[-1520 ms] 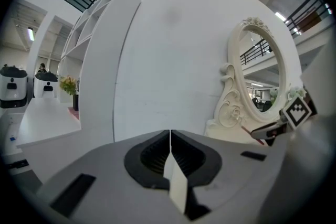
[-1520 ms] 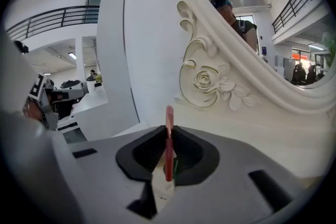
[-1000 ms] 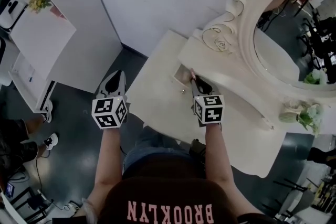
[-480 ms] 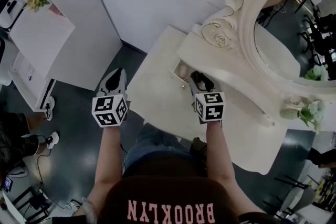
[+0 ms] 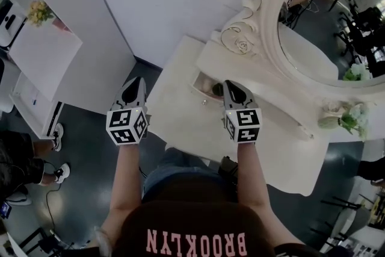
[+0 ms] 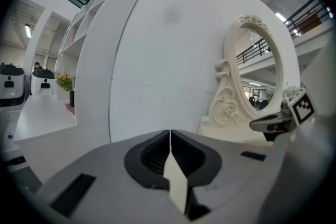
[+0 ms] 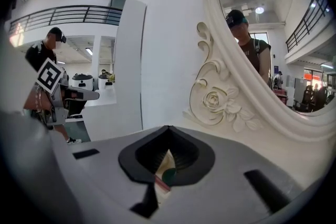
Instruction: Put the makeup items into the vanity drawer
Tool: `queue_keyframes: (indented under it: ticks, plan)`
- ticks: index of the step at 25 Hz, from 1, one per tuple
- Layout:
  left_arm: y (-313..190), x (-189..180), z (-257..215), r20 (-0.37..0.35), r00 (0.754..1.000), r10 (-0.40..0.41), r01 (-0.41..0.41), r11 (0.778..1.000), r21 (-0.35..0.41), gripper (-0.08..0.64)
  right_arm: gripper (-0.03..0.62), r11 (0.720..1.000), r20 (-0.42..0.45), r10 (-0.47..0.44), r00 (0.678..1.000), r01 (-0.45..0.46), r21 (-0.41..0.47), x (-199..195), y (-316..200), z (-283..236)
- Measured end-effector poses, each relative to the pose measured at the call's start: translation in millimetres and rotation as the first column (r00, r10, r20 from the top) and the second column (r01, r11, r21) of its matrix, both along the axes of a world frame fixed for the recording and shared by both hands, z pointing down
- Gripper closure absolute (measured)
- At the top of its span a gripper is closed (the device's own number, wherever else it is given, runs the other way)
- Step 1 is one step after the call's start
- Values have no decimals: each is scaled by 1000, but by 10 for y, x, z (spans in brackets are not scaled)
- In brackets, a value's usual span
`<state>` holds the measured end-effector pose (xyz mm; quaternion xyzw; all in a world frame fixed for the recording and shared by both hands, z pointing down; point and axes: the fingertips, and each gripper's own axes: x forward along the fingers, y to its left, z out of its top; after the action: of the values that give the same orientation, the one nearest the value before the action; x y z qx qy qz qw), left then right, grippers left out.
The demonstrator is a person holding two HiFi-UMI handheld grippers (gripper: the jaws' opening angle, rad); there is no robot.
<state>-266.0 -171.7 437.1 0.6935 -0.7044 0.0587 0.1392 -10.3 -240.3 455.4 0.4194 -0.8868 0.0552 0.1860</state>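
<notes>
The cream vanity table [image 5: 178, 112] has a small drawer [image 5: 199, 82] pulled open under the mirror shelf. A dark round makeup item [image 5: 217, 89] lies inside it. My right gripper [image 5: 231, 86] hovers just over the drawer's right part, jaws shut with nothing held. In the right gripper view its tips [image 7: 168, 128] meet, and a green round item [image 7: 169, 176] and a pinkish stick [image 7: 161, 183] show below them. My left gripper [image 5: 133, 82] hangs off the table's left edge above the floor, shut and empty [image 6: 170, 136].
A large oval mirror [image 5: 325, 15] with a carved frame rises behind the drawer. Pale flowers [image 5: 349, 120] stand on the shelf at right. A white shelf unit [image 5: 42, 45] with yellow flowers [image 5: 37, 11] stands at left. A bystander's shoes [image 5: 57, 173] rest on the dark floor.
The right gripper's jaws stood spread over the drawer half a second ago and are now together. The head view has tilted toward the mirror. The left gripper has stayed put.
</notes>
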Motion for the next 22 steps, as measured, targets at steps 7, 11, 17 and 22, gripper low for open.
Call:
queue_keyframes:
  ticks: [7,11,17,22]
  plan:
    - [-106,182,-215,15,997,78,-79,995,61,552,594,992,46,36,998,-41,116,120,43,-345]
    - [-167,326,-336,43,985,165,-168,981,98,552,594,983,46,86,995,-92,160,228,108,-454]
    - [-276,426,-518,78,962,260,-269,952,143,552,594,953,77,216,973,-227,200,459,196,-621]
    - [-345,463,-520,118,932,342,-356,924,138,552,594,907,93,342,935,-354,229,689,349,-721]
